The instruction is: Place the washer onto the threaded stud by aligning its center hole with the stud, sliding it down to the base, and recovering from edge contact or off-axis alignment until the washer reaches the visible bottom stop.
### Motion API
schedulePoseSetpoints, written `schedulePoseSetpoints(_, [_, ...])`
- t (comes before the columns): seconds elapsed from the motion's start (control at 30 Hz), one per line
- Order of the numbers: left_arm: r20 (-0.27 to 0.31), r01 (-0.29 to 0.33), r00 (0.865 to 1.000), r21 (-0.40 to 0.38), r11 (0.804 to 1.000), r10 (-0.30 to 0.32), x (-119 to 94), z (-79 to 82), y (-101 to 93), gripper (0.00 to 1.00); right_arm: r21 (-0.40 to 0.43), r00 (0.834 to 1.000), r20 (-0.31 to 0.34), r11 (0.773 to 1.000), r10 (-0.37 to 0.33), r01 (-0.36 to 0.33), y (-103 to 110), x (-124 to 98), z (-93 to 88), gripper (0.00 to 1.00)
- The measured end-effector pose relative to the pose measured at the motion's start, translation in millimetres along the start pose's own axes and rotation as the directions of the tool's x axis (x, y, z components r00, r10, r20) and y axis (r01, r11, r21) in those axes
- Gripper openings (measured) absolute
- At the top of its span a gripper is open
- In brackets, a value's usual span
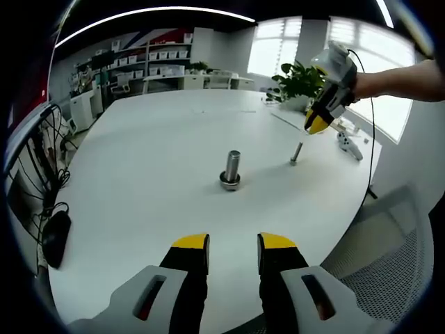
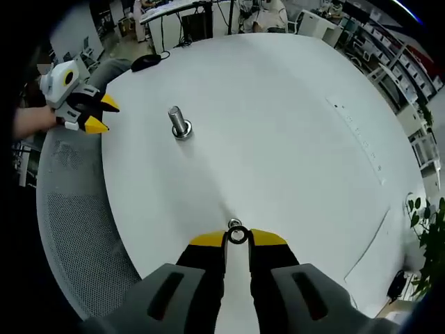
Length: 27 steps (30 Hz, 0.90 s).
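We stand at a wide white table [image 1: 139,160] in an office with shelves along the far wall, bright windows and a potted plant [image 1: 299,80] beyond the table's far edge. Near the table's middle we see the threaded stud [image 1: 231,169] standing upright on its base, with bare tabletop all round it. In the left gripper view the left gripper [image 1: 233,243] hovers on the near side of the stud, well apart from it, its jaws parted with nothing between them. Beyond the stud and to its right a second, thinner pin [image 1: 296,153] stands on the table. In the right gripper view the right gripper [image 2: 237,239] pinches the washer [image 2: 237,235] between its yellow tips, well apart from the stud, above the table.
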<state>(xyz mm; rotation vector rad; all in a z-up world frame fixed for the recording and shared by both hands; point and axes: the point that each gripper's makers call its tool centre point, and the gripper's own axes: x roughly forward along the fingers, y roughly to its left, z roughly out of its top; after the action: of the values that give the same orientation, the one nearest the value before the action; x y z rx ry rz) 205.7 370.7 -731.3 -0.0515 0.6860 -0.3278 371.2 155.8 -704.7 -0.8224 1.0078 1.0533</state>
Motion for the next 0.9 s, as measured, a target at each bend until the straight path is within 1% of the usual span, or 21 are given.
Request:
schedulePoseSetpoints(0.23, [0.002,0.003,1.0,-0.001,1.0,-0.003,0,0.2,-0.2,0.25,-0.013,1.0,0.017,1.0,-0.012,0.012,-5,-4,8.2,0.14])
schedulePoseSetpoints(0.4, [0.001,0.006,1.0,-0.002,1.0,-0.006,0,0.0,-1.0,0.25,-0.027,1.0,0.014,1.0,-0.009,0.009,-6,-4,10.3,0.14])
schedulePoseSetpoints(0.67, [0.003,0.008,1.0,-0.004,1.0,-0.008,0,0.3,-1.7,0.25,-0.062,1.0,-0.02,0.998,0.016,-0.017,2,8,3.9,0.14])
schedulePoseSetpoints(0.9, [0.005,0.006,1.0,-0.009,1.0,-0.006,0,0.5,-1.2,0.25,-0.067,0.998,-0.05,0.997,0.031,-0.034,5,18,-3.7,0.14])
